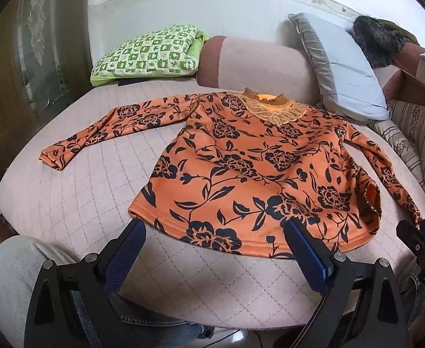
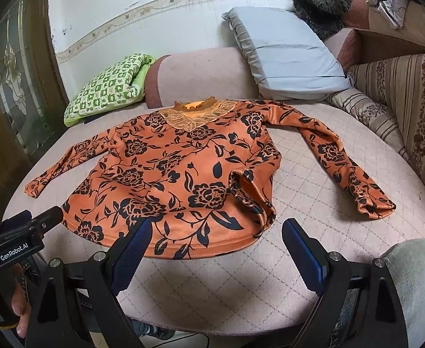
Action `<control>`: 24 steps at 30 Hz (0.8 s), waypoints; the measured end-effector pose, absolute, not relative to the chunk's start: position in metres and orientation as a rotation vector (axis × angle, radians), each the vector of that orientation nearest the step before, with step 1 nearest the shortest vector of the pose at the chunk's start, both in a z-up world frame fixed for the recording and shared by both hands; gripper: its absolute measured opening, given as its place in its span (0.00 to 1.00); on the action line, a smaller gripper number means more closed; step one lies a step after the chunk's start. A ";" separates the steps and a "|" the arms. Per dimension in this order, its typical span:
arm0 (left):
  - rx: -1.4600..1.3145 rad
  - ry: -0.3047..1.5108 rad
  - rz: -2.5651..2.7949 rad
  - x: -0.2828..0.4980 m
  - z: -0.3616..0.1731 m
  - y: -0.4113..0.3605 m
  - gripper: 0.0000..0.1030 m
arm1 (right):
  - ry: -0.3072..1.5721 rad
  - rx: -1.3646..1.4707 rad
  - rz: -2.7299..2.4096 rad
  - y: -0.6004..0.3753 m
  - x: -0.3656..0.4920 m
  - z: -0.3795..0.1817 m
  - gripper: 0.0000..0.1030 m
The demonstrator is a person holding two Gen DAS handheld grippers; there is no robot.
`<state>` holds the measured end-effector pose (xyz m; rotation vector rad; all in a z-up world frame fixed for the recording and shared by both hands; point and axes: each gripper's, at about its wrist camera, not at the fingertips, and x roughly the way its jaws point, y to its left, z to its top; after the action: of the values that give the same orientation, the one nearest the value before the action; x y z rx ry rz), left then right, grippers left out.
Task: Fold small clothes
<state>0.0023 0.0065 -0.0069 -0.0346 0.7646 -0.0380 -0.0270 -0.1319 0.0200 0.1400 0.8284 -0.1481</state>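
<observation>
An orange long-sleeved top with black flowers [image 1: 241, 168] [image 2: 177, 174] lies flat, front up, on a pink quilted cushion [image 1: 82, 191] [image 2: 314, 168], collar away from me and both sleeves spread out. Its right hem corner is folded over, showing the lining. My left gripper [image 1: 212, 226] hovers open just over the near hem, nothing between its blue pads. My right gripper [image 2: 215, 229] is also open above the hem's right half, empty. The left gripper's body also appears in the right wrist view [image 2: 23, 232], and the right one's at the edge of the left wrist view [image 1: 421, 240].
A green checked folded blanket [image 1: 148, 52] and a pale blue pillow [image 1: 343, 66] lie at the back by the pink bolster [image 1: 256, 63]. A striped sofa back [image 2: 410, 110] runs along the right. Dark fur-trimmed clothing [image 2: 322, 5] sits behind the pillow. A person's knees [image 1: 15, 275] are at the near edge.
</observation>
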 end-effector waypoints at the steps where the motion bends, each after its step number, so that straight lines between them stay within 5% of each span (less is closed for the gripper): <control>1: -0.032 0.759 -0.034 0.001 -0.007 0.006 0.94 | 0.826 0.140 -0.147 -0.132 -0.027 0.020 0.89; 24: -0.032 0.759 -0.050 0.000 -0.005 0.007 0.94 | 0.830 0.137 -0.139 -0.131 -0.028 0.021 0.89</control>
<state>0.0004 0.0069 -0.0049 -0.0324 0.7588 -0.0502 -0.0276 -0.1310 0.0206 0.1371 0.8304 -0.1393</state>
